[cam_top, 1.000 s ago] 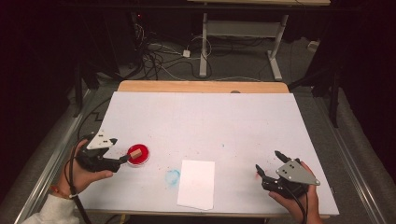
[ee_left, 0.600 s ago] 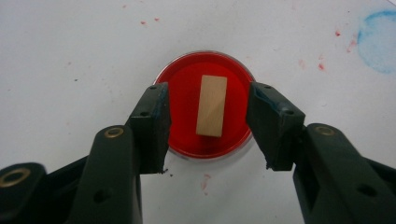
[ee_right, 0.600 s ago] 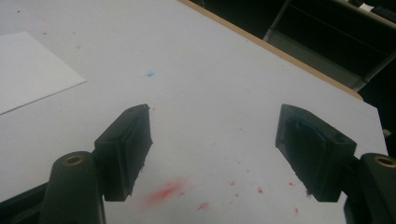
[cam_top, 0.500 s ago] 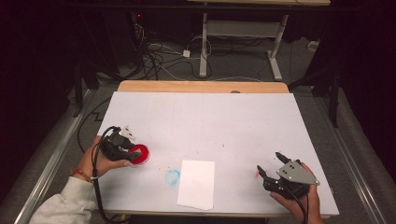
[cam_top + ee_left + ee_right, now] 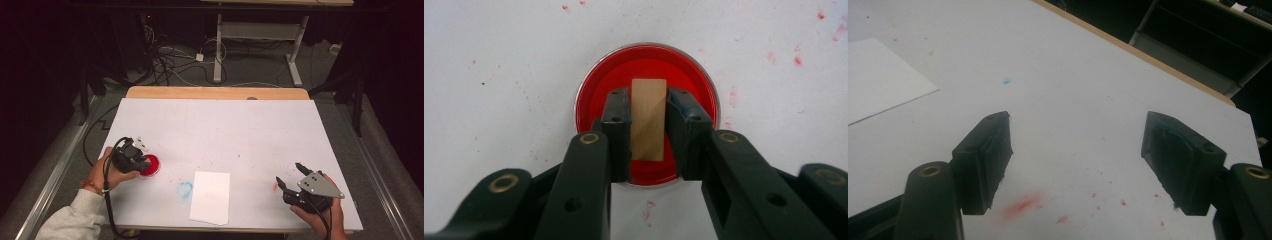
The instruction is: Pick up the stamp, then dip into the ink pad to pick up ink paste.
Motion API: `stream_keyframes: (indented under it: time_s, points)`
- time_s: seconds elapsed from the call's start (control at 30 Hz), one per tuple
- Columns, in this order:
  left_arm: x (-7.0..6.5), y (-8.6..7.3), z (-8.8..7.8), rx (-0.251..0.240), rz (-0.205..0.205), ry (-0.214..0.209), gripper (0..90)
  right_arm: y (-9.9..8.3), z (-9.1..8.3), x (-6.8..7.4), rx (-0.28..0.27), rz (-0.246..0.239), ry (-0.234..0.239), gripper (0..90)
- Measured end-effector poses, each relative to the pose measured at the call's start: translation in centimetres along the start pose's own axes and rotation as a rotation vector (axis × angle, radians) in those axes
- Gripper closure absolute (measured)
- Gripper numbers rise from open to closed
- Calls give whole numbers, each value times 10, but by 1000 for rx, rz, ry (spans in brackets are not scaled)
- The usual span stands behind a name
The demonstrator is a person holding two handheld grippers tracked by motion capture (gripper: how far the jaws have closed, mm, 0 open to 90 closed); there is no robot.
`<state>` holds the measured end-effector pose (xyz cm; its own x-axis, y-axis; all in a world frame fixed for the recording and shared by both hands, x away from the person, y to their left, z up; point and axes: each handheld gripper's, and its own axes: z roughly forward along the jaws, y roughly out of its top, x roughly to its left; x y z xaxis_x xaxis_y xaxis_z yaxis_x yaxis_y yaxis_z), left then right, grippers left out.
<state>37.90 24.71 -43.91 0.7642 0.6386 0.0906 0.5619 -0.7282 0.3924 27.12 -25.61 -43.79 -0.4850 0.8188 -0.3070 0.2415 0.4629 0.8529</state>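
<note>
A round red ink dish sits on the white table near its left front, also seen from above as the dish. A small wooden block stands in the dish. My left gripper points down over it, and its jaws have just been closing; both pads now press the block's sides. From above, the left gripper covers the dish's left part. My right gripper rests at the front right, its jaws wide apart over bare table. A white paper sheet lies at the front middle.
A blue smudge marks the table left of the paper, and red spatter lies under the right gripper. A wooden strip runs along the table's far edge. Cables and desk legs stand on the floor behind.
The left hand moved right and down onto the red dish and its jaws closed on the wooden block. The right hand has kept still.
</note>
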Motion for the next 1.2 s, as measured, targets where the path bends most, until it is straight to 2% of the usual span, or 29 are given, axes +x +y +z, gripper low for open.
stream_keyframes:
  time_s: [0.2, 0.47, 0.53, 0.73, 0.93, 1.2]
  points:
    - [-1, 0, 0, -9, 2, 13, 735, 0, 0, 0, -3, -2, 5, 289]
    - [1, -4, -2, -35, -10, -12, 736, 3, 5, 0, -6, 0, 9, 288]
    - [-1, -5, -4, -42, -3, -4, 736, 2, 6, 0, -2, 4, 14, 288]
    - [-4, -6, -19, -90, 3, 17, 736, 3, 5, 1, -4, -2, 15, 287]
    - [-5, -8, -38, -138, -7, 29, 736, 2, 4, 1, -6, 0, 17, 286]
    - [-3, -13, -53, -152, -14, 46, 736, 3, 9, 2, 1, -9, 34, 284]
